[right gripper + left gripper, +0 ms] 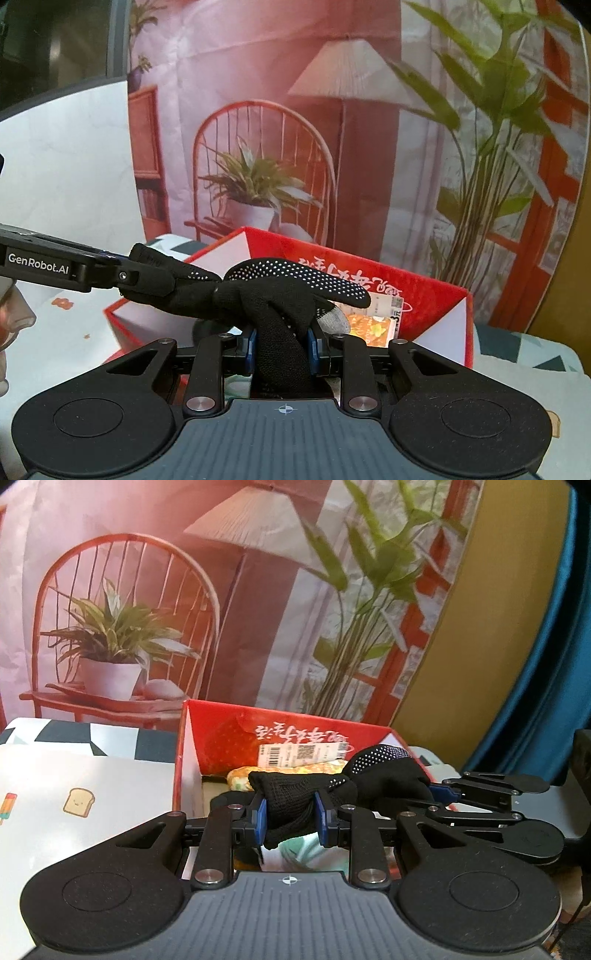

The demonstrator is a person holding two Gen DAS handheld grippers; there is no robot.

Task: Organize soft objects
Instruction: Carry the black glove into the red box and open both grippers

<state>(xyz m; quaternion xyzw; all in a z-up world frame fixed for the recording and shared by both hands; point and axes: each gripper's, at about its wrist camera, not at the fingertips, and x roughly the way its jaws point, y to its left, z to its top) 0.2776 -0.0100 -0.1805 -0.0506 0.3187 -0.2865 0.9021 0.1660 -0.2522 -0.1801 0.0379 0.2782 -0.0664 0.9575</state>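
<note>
Both grippers, left [289, 818] and right [281, 347], pinch opposite ends of a black glove [291, 291], suspending it above the red box [424, 295], apparently for stowing inside

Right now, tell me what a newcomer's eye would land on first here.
A black dotted glove stretched between both grippers, the left gripper and right gripper each clamped on it. Just behind it sits an open red box with Chinese lettering, holding soft items. Beyond hangs a backdrop printed with a red chair and potted plant.
</note>
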